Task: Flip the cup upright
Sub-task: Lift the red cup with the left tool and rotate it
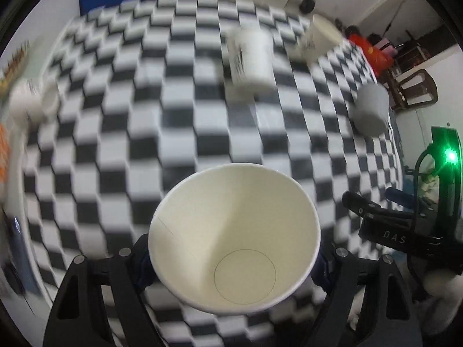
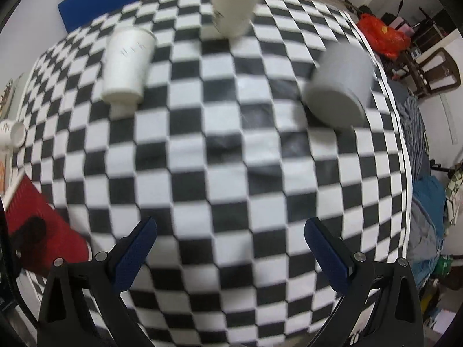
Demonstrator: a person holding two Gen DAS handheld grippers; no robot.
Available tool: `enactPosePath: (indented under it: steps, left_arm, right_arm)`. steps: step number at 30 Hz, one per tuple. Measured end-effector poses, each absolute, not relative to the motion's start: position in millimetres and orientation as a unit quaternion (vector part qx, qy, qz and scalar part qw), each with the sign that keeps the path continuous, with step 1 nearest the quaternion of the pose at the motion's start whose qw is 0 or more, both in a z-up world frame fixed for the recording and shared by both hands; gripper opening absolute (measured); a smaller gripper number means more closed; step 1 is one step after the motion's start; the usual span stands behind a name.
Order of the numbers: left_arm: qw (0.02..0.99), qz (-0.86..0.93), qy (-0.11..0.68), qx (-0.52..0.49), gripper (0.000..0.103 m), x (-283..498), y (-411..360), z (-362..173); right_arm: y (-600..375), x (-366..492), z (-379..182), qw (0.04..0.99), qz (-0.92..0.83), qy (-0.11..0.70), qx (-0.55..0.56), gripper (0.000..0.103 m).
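Paper cup (image 1: 234,240) pinched between the fingers (image 1: 143,263) of the left gripper (image 1: 231,263), mouth turned toward the camera, pale inside and round base in plain view, held above the checkered table (image 1: 144,115). Right gripper (image 2: 230,248) spread wide with nothing between its blue-padded fingers (image 2: 136,248), hovering over bare checks. Farther off on the table, seen from the right wrist: a white paper cup (image 2: 127,63), apparently upside down; a grey cup (image 2: 341,84) tipped on its side; another cream cup (image 2: 234,3) standing with its mouth up. Judged by look: thin paper, very light, walls soft enough to buckle under a hard squeeze, rolled rim and base the stiffest parts. Best taken across the lower wall near the base or just under the rim, with gentle pressure only. Little risk of breaking, more of crushing or slipping on the smooth coated surface. Likely to topple if set down askew on the cloth.
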State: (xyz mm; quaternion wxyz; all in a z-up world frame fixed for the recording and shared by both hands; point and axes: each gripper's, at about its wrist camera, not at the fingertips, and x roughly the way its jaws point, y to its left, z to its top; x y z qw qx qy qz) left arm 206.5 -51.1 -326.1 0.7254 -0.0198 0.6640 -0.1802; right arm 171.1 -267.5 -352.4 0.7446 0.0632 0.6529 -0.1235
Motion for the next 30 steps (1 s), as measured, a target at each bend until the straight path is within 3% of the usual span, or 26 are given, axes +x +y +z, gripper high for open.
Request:
enactPosePath:
  steps: [9, 17, 30]
  left_arm:
    - [0.641, -0.178, 0.746, -0.035, 0.081, 189, -98, -375]
    - [0.652, -0.146, 0.744, 0.028, 0.081, 202, -127, -398]
    - [0.671, -0.133, 0.728, 0.043, 0.084, 189, -148, -393]
  right_arm:
    - [-321, 106, -375, 0.723, -0.147, 0.667, 0.105, 0.103]
    - [-336, 90, -373, 0.728, -0.157, 0.658, 0.109, 0.103]
    - [-355, 84, -377, 0.728, -0.15, 0.653, 0.147, 0.103]
